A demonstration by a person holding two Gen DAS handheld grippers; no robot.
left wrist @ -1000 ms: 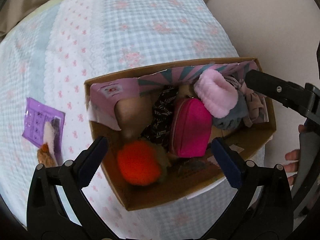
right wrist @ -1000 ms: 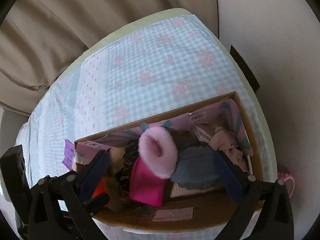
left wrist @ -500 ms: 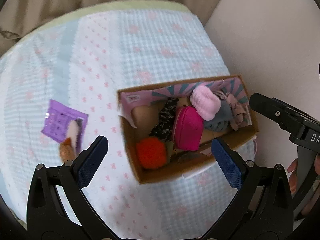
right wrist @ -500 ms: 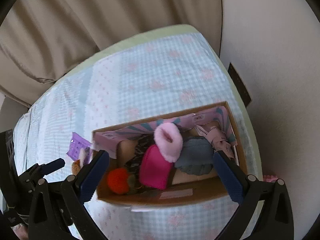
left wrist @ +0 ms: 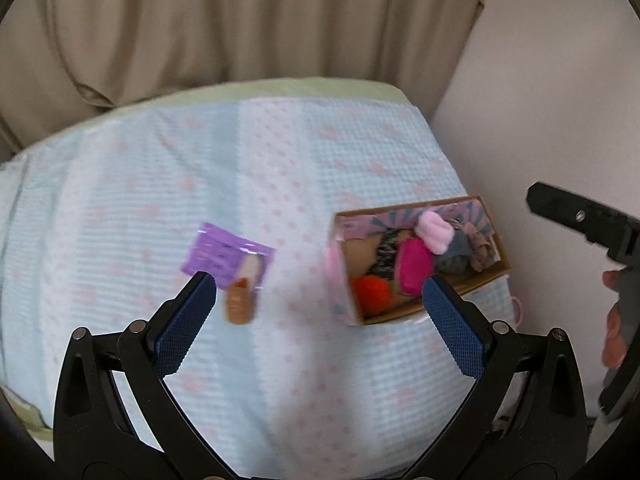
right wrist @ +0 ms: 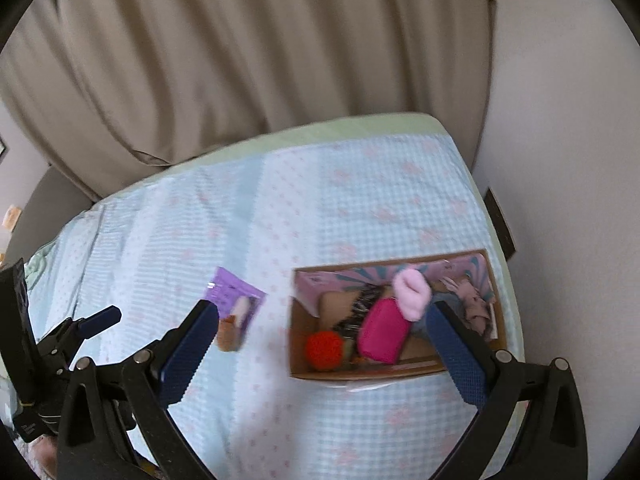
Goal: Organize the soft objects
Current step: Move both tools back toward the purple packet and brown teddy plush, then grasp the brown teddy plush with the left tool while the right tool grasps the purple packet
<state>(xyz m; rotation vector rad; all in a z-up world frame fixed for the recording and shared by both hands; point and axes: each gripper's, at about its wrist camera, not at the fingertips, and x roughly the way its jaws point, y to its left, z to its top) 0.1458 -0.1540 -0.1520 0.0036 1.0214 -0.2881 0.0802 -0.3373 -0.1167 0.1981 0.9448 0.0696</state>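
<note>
A cardboard box sits near the bed's right edge. Inside lie an orange pom-pom, a magenta pouch, a pink fluffy piece, a grey cloth and a beige cloth. Left of the box, a purple packet rests beside a small brown item. My left gripper hangs open above the bed. My right gripper is open too, with nothing between its fingers.
The bed wears a pale blue checked cover with pink motifs. Beige curtains hang behind it and a white wall stands on the right. A hand holds the right gripper's handle.
Both grippers have pulled back and up from the box, which now looks smaller and farther. The curtains have come into view. Nothing in the box has moved.
</note>
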